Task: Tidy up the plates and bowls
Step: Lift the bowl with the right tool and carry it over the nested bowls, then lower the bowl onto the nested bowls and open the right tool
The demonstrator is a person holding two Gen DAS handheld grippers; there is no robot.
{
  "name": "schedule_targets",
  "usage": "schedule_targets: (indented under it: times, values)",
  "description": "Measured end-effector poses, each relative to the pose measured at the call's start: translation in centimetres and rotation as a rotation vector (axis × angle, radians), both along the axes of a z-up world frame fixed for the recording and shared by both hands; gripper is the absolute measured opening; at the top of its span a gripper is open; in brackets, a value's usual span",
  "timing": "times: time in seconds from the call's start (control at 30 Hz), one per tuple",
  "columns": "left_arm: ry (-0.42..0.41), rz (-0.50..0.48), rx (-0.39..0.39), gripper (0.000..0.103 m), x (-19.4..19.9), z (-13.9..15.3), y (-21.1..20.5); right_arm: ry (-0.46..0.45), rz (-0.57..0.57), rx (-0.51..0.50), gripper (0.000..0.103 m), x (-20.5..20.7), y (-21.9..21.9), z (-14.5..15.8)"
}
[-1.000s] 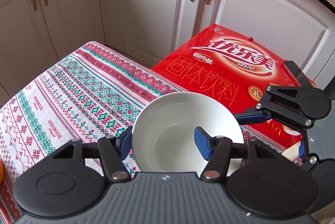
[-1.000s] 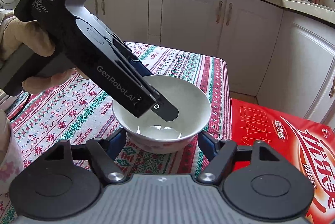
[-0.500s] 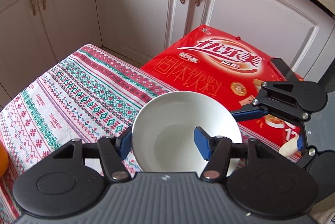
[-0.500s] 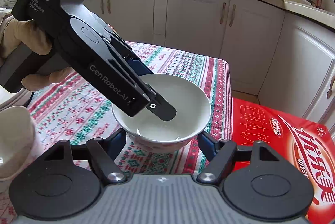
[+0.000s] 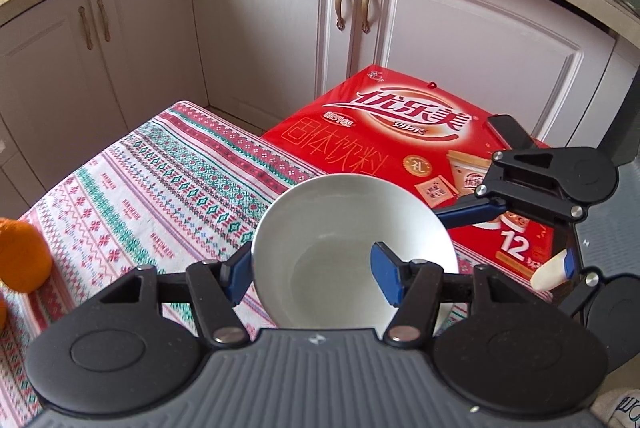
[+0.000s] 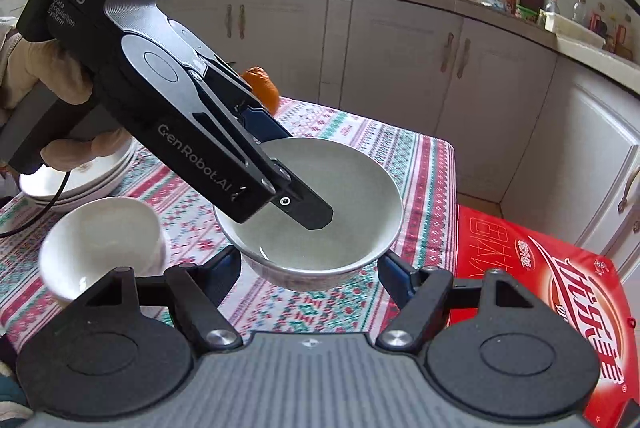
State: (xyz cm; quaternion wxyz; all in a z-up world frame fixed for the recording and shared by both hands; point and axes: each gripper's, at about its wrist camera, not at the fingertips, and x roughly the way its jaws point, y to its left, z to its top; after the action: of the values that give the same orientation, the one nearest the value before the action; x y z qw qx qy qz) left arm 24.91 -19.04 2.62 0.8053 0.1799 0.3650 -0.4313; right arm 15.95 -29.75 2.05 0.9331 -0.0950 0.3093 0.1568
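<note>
We hold the white bowl [image 6: 316,212] above the patterned bench [image 5: 160,180] between both tools: the left hand-held gripper [image 5: 312,270] is clamped over its rim, one finger inside and one outside, and the right hand-held gripper [image 6: 310,274] is pressed against its outer sides. As we judge it, uneven motion could twist the bowl free, dropping it onto the smaller bowl [image 6: 100,248] or the red box [image 5: 404,148]. The bowl's base is hidden, the stacked plates [image 6: 80,184] are half covered, and the smaller bowl is blurred.
</note>
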Motion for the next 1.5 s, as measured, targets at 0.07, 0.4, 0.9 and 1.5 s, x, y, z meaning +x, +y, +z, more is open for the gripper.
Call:
schedule_targets:
  times: [0.07,0.4,0.9,1.5]
  values:
    - [-0.011,0.007,-0.001,0.061,-1.1,0.4,0.5,-0.003,0.008,-0.002,0.079,-0.8,0.5,0.4]
    - [-0.038,0.052,-0.019,0.061,-5.2,1.8,3.5,-0.030,0.061,-0.024,0.079,-4.9,2.9,1.8]
    - [-0.054,0.144,-0.032,0.061,-8.0,2.2,8.2,-0.042,0.156,-0.017,0.079,-6.6,6.6,2.6]
    - [0.014,0.209,-0.028,0.061,-7.7,-0.7,11.8,0.043,0.224,-0.009,0.079,-5.5,9.8,0.5]
